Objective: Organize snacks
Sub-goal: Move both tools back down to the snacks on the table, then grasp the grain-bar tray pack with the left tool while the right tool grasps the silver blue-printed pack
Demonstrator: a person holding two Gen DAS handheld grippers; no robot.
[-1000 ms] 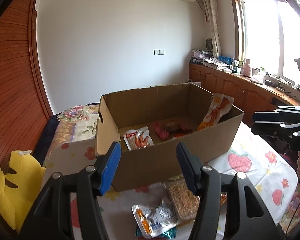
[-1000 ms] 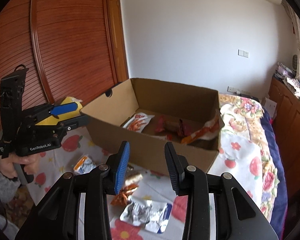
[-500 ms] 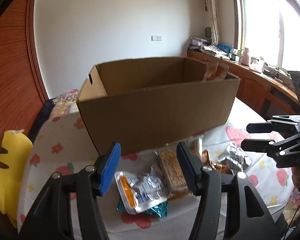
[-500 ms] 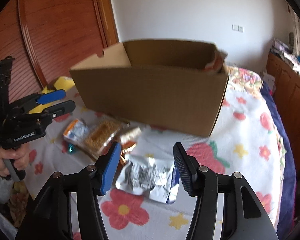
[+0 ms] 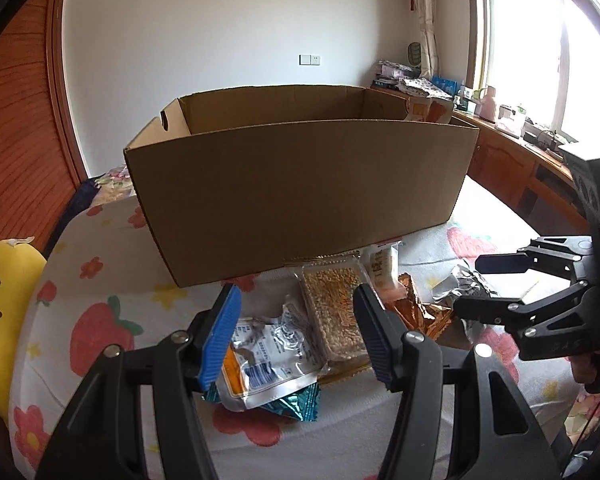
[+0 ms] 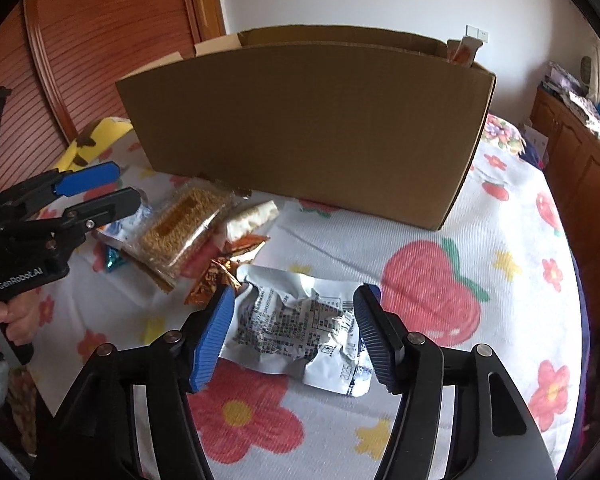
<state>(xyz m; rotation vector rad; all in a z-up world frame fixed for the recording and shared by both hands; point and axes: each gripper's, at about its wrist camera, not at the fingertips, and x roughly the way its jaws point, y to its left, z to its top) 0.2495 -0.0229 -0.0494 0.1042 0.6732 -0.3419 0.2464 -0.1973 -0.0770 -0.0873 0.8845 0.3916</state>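
Note:
A brown cardboard box (image 5: 300,184) stands on a flower-and-strawberry cloth; it also shows in the right wrist view (image 6: 308,128). In front of it lies a pile of snacks. My left gripper (image 5: 296,332) is open just above a white-and-orange pouch (image 5: 268,356) and a clear pack of grain bars (image 5: 332,308). My right gripper (image 6: 294,334) is open just above a crumpled silver pouch (image 6: 300,324). The grain bar pack (image 6: 184,228), a gold wrapper (image 6: 212,280) and a teal wrapper (image 6: 114,260) lie to its left.
An orange snack bag (image 6: 462,50) sticks up from the box's right end. A yellow plush (image 5: 4,304) lies at the left edge of the cloth. Wooden cabinets (image 5: 516,168) run under the window on the right. A wooden wardrobe (image 6: 100,60) stands at the left.
Both grippers have dropped from above the box to low in front of it, over the snack pile. The right gripper's jaws have opened wider. The box's inside is now hidden.

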